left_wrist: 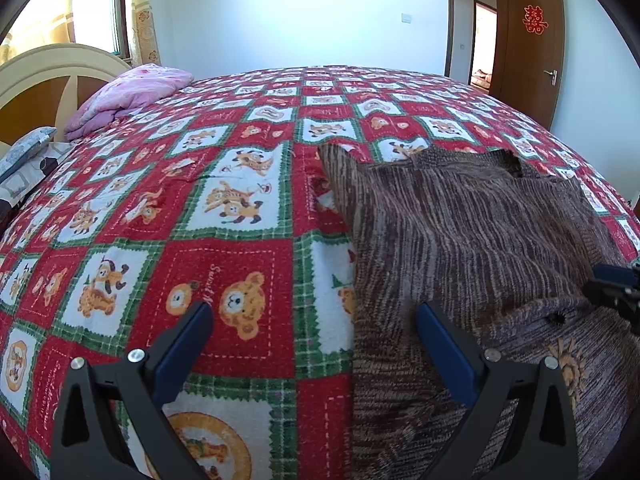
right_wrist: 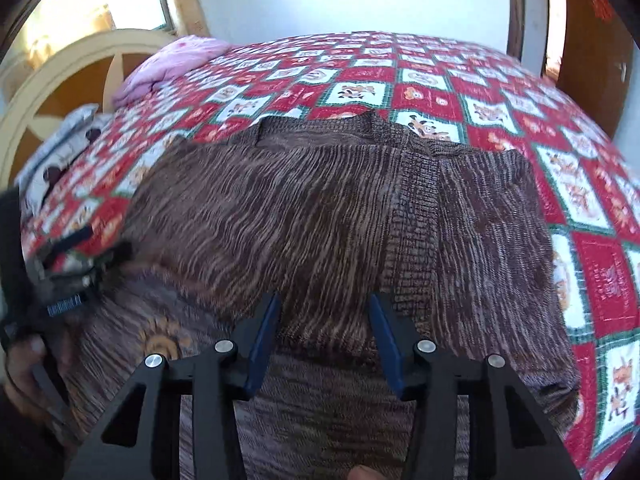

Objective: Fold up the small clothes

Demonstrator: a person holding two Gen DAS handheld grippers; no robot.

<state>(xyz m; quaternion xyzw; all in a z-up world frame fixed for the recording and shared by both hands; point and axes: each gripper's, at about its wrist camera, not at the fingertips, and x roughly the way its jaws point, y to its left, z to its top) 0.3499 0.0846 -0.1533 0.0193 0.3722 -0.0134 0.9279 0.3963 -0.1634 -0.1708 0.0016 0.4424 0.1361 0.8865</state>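
Mid-fold on a brown striped knit sweater [right_wrist: 320, 208], spread across the bed [left_wrist: 240, 184] with its checked bear-print cover; lower part apparently already turned up toward 6 o'clock, showing a sun motif [right_wrist: 164, 340]. Right tool [right_wrist: 324, 312] parted above the knit, pinching nothing. Left tool [left_wrist: 312, 324] spread wide at the sweater's 9 o'clock edge, likewise empty. Next, probably: gripping a side edge or sleeve and carrying it across, keeping the layers flat. Fabric thick, ribbed, limp, slightly rumpled at the collar.
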